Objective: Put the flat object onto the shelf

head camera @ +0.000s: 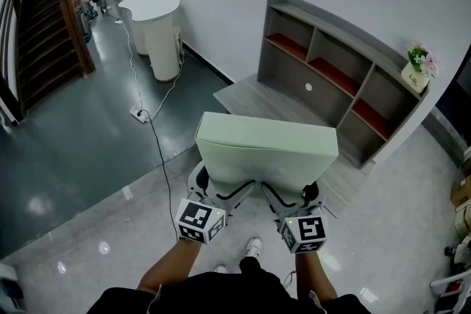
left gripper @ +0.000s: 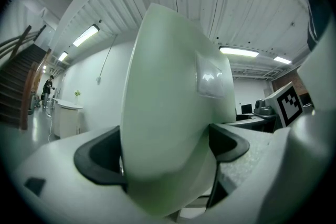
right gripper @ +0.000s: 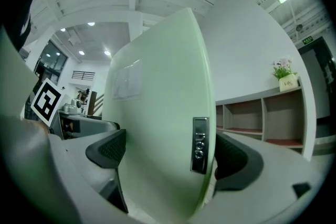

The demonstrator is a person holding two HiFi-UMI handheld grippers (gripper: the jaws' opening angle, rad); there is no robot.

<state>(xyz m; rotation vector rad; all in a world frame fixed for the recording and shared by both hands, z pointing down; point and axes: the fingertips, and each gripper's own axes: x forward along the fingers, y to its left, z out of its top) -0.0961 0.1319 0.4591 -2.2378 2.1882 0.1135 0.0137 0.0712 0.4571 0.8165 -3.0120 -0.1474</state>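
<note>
One pale green flat case [head camera: 266, 149], pinched by left gripper [head camera: 218, 193] and right gripper [head camera: 289, 195]; its one silver plate [right gripper: 199, 145] has unreadable letters; one grey wooden shelf [head camera: 335, 77] ahead.

The left forearm [head camera: 165, 270] and right forearm [head camera: 314, 277] reach forward from the near edge, bare and roughly parallel. The left gripper [head camera: 221, 192] and right gripper [head camera: 291, 195] sit side by side, close together, with their marker cubes [head camera: 200, 220] on top. Each gripper's jaws are clamped across the near edge of the flat pale green object [head camera: 265, 147], and their dark pads [left gripper: 100, 157] press on both of its faces.
</note>
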